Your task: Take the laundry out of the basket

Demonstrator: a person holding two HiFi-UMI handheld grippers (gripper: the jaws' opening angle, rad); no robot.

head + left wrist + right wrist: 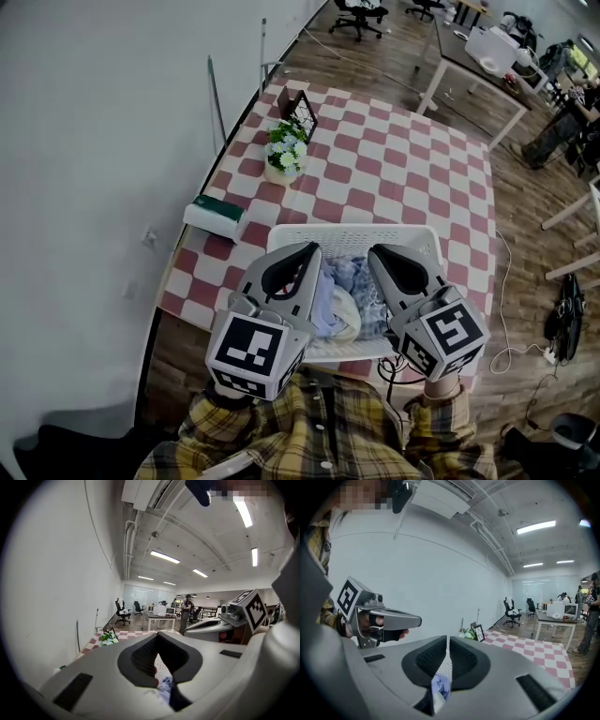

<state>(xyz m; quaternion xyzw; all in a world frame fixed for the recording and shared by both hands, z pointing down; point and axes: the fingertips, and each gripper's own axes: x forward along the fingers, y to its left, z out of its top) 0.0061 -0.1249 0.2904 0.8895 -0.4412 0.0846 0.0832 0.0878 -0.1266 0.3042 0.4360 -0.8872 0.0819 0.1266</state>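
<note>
No readable text, label, brand or number to be found, only black-and-white square markers without letters seen on the cubes of the left gripper (pixel 305 251) and right gripper (pixel 377 251)

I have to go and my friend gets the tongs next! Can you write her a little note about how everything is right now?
Left tongs: shut and empty, held over the basket.
Right tongs: a thin slit apart, gripping nothing that shows, also over the basket.
Things: the white basket stands at the near edge of the checked table. The laundry, blue and pale pieces, lies heaped inside it.
Done: nothing yet; no piece shows outside the basket.
To do: lower the tongs, grab a piece, lift it out, and repeat until the basket is empty.
</note>
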